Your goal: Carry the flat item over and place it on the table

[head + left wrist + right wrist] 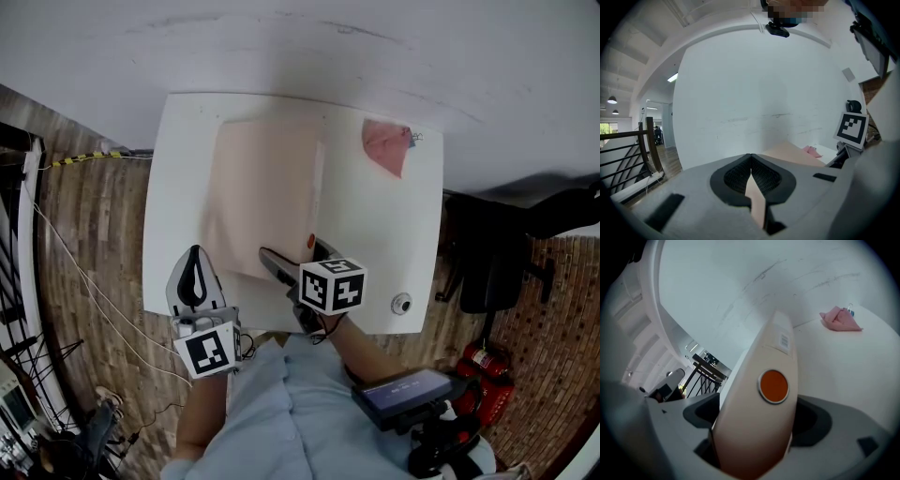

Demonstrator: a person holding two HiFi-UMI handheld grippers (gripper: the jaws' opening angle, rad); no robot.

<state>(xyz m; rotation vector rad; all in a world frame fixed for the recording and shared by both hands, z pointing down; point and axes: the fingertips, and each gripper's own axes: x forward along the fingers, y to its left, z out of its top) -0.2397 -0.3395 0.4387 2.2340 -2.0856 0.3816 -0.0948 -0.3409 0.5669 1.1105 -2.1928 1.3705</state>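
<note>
At the near edge of the white table (394,216), the left hand-held gripper (751,161) has its jaws closed together on a thin corner of the flat item (267,187), a pale beige sheet-like piece pinched between the dark pads. Just to its right, the right hand-held gripper (293,249) stands with its jaws wide apart. The item's right edge runs between them, and the dark pads sit clear on either side of it. A round orange dot (310,241) marks that edge close to the jaws, and a small white label (783,339) sits farther along it. From the two grippers the flat item stretches away over the left and middle of the table toward the far side. Near the right front corner of the table lies a small round thing (401,303), too small to make out. At the far right, well apart from the item, lies a crumpled pink cloth (386,146).
</note>
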